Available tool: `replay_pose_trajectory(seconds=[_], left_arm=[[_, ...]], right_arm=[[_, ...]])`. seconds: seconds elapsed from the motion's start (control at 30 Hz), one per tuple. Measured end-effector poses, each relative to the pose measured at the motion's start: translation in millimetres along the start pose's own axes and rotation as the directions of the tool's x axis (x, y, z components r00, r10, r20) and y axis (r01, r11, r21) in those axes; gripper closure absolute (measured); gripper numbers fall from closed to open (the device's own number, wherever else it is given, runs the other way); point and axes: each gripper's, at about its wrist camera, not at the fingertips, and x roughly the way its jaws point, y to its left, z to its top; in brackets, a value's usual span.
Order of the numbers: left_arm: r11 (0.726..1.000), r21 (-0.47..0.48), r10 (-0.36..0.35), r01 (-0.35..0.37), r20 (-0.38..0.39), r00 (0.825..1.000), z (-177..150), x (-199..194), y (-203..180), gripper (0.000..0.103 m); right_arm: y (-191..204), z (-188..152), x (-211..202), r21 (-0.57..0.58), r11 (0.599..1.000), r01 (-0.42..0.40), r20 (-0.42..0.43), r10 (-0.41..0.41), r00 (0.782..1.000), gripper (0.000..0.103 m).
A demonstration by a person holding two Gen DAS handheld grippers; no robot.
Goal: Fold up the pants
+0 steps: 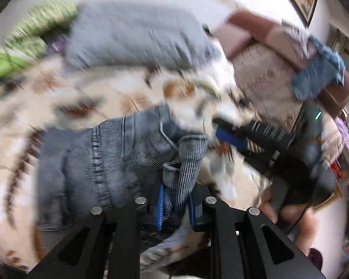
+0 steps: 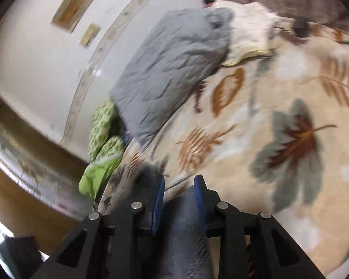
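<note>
The pants are blue-grey jeans (image 1: 100, 160), bunched over a bed with a leaf-print cover (image 1: 118, 88). My left gripper (image 1: 175, 205) is shut on a ribbed fold of the jeans, the cloth pinched between its blue pads. My right gripper shows in the left wrist view (image 1: 223, 127) to the right, held by a hand. In the right wrist view my right gripper (image 2: 179, 197) is shut on a grey-blue strip of the jeans (image 2: 186, 230) that runs between its pads towards the camera. Both views are blurred.
A grey folded blanket (image 2: 174, 69) and a white pillow (image 2: 251, 28) lie at the bed's far side. Green patterned cloth (image 2: 102, 144) sits at the bed's edge by the wall. A brown headboard (image 1: 267, 37) with blue cloth (image 1: 318, 69) stands to the right.
</note>
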Motion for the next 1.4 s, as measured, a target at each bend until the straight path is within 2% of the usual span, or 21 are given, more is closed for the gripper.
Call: replay_pose_trajectory(seconds=[0.07,0.13,0.23,0.37,0.43,0.47,0.57,0.67,0.73,0.87,0.97,1.07,1.17,1.2,1.23,1.4], left_arm=[[0.998,-0.016,-0.061,0.06,-0.065,0.996,-6.8,14.4,-0.6,0.087],[0.996,-0.018,-0.086,0.085,-0.053,0.995,-6.9,8.3,-1.1,0.085],[0.994,0.021,-0.107,0.107,0.033,0.994,4.4,-25.6,1.1,0.076],[0.989,0.054,-0.148,0.14,0.21,0.966,20.6,-84.4,8.3,0.045],[0.991,0.07,-0.13,0.115,0.281,0.951,28.7,-104.1,13.4,0.041],[0.996,0.071,-0.078,0.059,0.301,0.95,31.3,-108.4,18.3,0.041],[0.997,0.044,0.05,-0.065,0.274,0.96,29.5,-100.6,39.7,0.041],[0.982,-0.054,0.19,-0.183,0.149,0.97,20.3,-73.0,77.2,0.041],[0.968,-0.089,0.242,-0.235,0.07,0.968,9.0,-55.6,95.2,0.041],[0.963,-0.079,0.258,-0.257,0.004,0.966,-18.1,-38.7,110.1,0.041],[0.955,-0.03,0.294,-0.294,-0.026,0.956,-33.6,-25.1,110.0,0.039],[0.942,0.004,0.337,-0.337,-0.029,0.941,-40.6,-11.1,111.3,0.031],[0.935,0.021,0.354,-0.353,-0.017,0.935,-43.4,-3.3,114.3,0.024],[0.931,0.03,0.364,-0.364,-0.005,0.931,-45.7,-1.0,114.8,0.02],[0.927,0.039,0.374,-0.374,0.001,0.927,-45.8,2.4,115.7,0.019],[0.931,0.028,0.363,-0.365,0.037,0.931,-45.0,0.9,118.7,0.018]], right_arm=[[-8.8,3.8,-4.9,0.013,1.0,0.019,0.003,-0.019,1.0,0.074],[-10.1,4.5,-8.1,0.009,1.0,0.026,0.006,-0.026,1.0,0.074],[-5.7,4.1,-8.7,-0.016,0.999,0.037,0.014,-0.037,0.999,0.074],[2.3,-0.6,-8.3,-0.054,0.998,0.032,0.01,-0.031,0.999,0.074],[11.5,-4.8,-8.4,-0.095,0.995,0.021,0.015,-0.02,1.0,0.074],[16.9,-6.8,-7.5,-0.119,0.993,0.012,0.015,-0.01,1.0,0.074],[34.0,-17.5,0.8,-0.187,0.982,-0.028,-0.031,0.023,0.999,0.074],[49.7,-32.1,16.7,-0.249,0.968,-0.041,-0.102,0.016,0.995,0.074],[61.6,-43.4,26.7,-0.302,0.952,-0.04,-0.136,-0.001,0.991,0.074],[79.5,-65.1,43.0,-0.394,0.919,-0.021,-0.174,-0.052,0.983,0.074],[83.3,-75.4,54.6,-0.42,0.907,-0.015,-0.198,-0.076,0.977,0.074],[83.1,-82.8,67.8,-0.448,0.894,0.022,-0.215,-0.131,0.968,0.074],[69.8,-91.6,92.2,-0.451,0.887,0.1,-0.28,-0.247,0.928,0.073],[64.3,-93.8,98.9,-0.447,0.887,0.119,-0.3,-0.274,0.914,0.073],[60.6,-95.2,102.7,-0.441,0.889,0.122,-0.309,-0.279,0.909,0.073],[64.5,-96.0,99.2,-0.454,0.882,0.128,-0.287,-0.281,0.916,0.074]])
